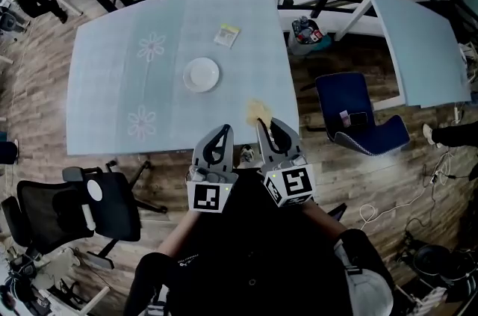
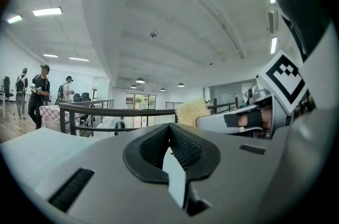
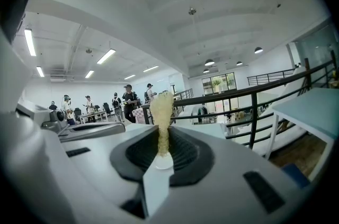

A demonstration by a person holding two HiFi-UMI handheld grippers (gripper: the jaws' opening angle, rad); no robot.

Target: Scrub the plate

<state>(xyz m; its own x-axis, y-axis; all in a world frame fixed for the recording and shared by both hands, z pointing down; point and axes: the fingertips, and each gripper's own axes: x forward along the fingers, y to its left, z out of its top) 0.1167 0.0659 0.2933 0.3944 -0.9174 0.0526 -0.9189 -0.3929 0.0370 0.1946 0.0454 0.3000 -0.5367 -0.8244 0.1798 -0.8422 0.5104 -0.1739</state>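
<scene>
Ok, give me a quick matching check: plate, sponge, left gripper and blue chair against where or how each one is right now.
Things:
1. plate
2. sponge
3. left gripper
4. blue chair

States:
A. shut, nothing between its jaws
B. on the floor, right of the table
C. lying alone mid-table, untouched
D. pinched in the right gripper

Pairs: 1-C, 2-D, 3-A, 4-B

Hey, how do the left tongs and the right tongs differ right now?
The right tongs are clamped on a yellow scrub pad; the left tongs are shut on nothing. In the head view, the right tongs reach slightly farther forward than the left tongs. Both are side by side at the table's near edge, short of the plate.
</scene>
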